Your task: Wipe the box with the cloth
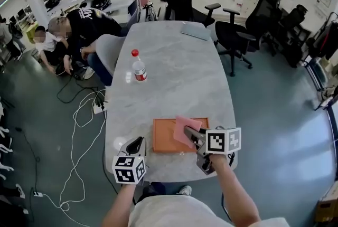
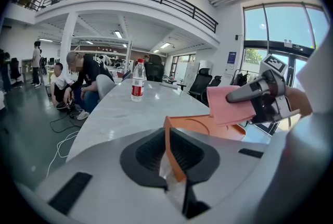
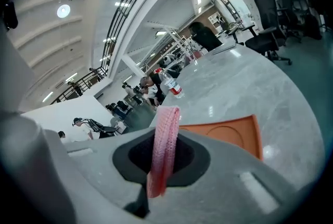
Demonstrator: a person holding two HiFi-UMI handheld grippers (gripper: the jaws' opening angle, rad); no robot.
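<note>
Hiding part of the box [image 1: 165, 141], the cloth [image 1: 184, 129] hung pinched in the closed right gripper [image 1: 192, 135], directly ahead of its jaws. The left gripper [image 1: 138, 143] was clamped on the box's edge; the rest of the box lay ahead of it and to its right on the desk [image 1: 174, 73]. Its jaw tips were hard to make out from the head view.

pink cloth [image 3: 164, 147] pinched edge-on in right tool [image 3: 162, 165], orange box [image 3: 229, 134] just beyond on grey table [image 3: 250, 82], bottle [image 3: 172, 86] farther off
</note>
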